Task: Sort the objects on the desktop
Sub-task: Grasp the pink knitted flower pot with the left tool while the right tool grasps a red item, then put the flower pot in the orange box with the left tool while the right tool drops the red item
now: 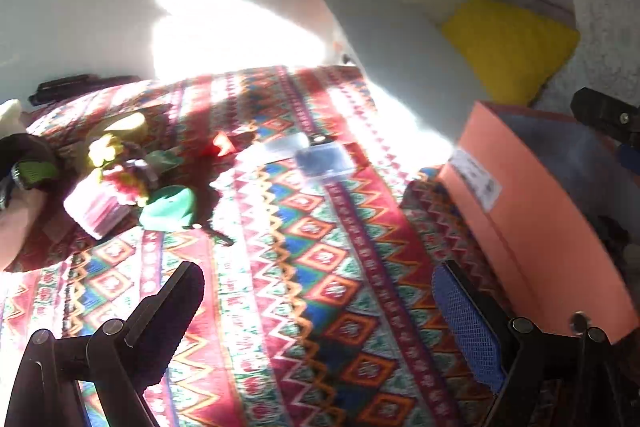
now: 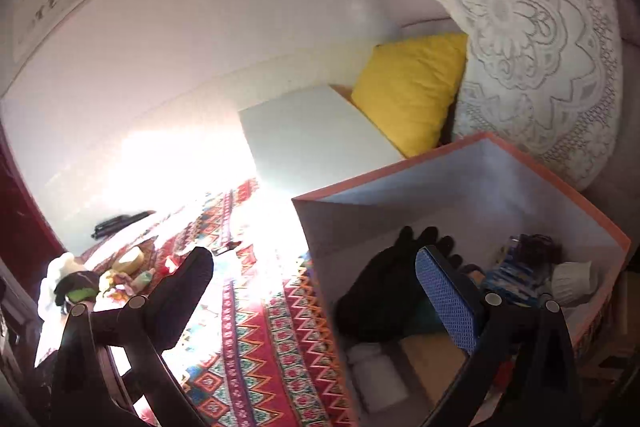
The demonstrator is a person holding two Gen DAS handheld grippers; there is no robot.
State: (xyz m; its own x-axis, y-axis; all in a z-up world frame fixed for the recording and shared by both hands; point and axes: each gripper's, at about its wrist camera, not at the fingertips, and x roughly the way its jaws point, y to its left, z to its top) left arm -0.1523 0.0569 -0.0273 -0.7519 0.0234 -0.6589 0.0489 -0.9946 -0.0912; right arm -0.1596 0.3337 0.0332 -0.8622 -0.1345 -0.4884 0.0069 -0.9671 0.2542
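Note:
An orange storage box (image 1: 536,227) stands on the right of the patterned tablecloth (image 1: 320,267). In the right wrist view the orange storage box (image 2: 480,147) holds a black glove (image 2: 384,291), a white bottle (image 2: 376,371), a blue packet (image 2: 516,275) and a white item (image 2: 572,283). My right gripper (image 2: 320,291) is open and empty above the box's left wall. My left gripper (image 1: 320,307) hangs open and empty over the cloth. Loose things lie at the far left: a pink pack (image 1: 96,207), a green piece (image 1: 170,207), a colourful toy (image 1: 120,167) and a clear case (image 1: 320,159).
A yellow cushion (image 2: 412,87) and a lace-covered sofa back (image 2: 540,47) stand behind the box. A white block (image 2: 316,135) sits beside the cushion. A black remote (image 2: 120,223) lies at the table's far edge. Strong sunlight washes out the cloth's middle.

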